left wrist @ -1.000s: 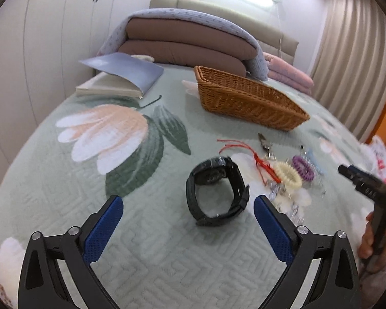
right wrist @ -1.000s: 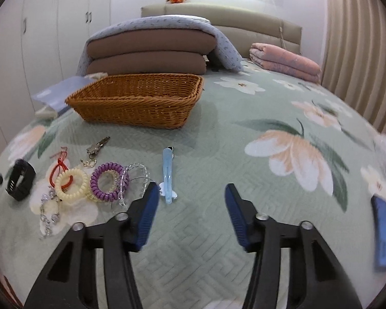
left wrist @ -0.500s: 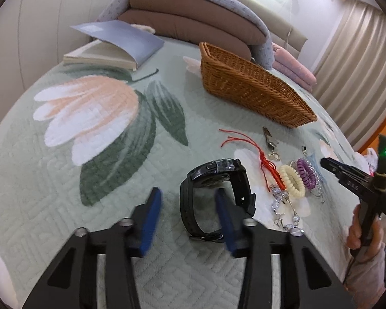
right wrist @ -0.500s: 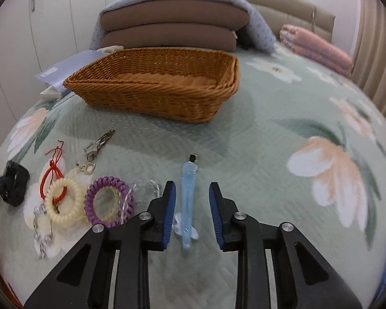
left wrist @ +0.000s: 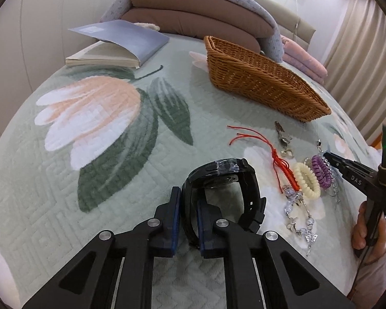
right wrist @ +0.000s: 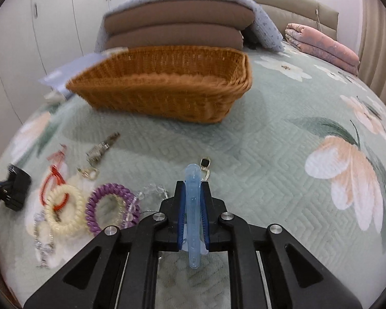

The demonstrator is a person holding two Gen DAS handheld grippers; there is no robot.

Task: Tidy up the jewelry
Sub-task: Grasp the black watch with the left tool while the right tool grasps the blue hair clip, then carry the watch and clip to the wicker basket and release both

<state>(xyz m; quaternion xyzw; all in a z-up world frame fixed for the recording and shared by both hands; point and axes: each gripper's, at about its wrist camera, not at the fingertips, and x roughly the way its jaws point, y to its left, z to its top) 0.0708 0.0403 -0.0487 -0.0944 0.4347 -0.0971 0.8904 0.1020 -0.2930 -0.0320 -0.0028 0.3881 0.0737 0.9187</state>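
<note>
On the floral bedspread, my left gripper is closing on the strap of a black watch, its blue pads pressing the band from both sides. My right gripper is closing on a light blue hair clip, which stands lengthwise between the pads. Between the two lie a cream coil hair tie, a purple coil hair tie, a red cord, a clear bead bracelet and a metal clasp. The right gripper also shows at the right edge of the left wrist view.
A brown wicker basket stands farther up the bed, behind the jewelry. An open book lies at the far left. Stacked brown cushions and a folded pink blanket sit by the headboard. A hand holds the right gripper's handle.
Both grippers came forward and down while their jaws went from wide apart to nearly together, the left around the watch strap, the right around the blue hair clip.
</note>
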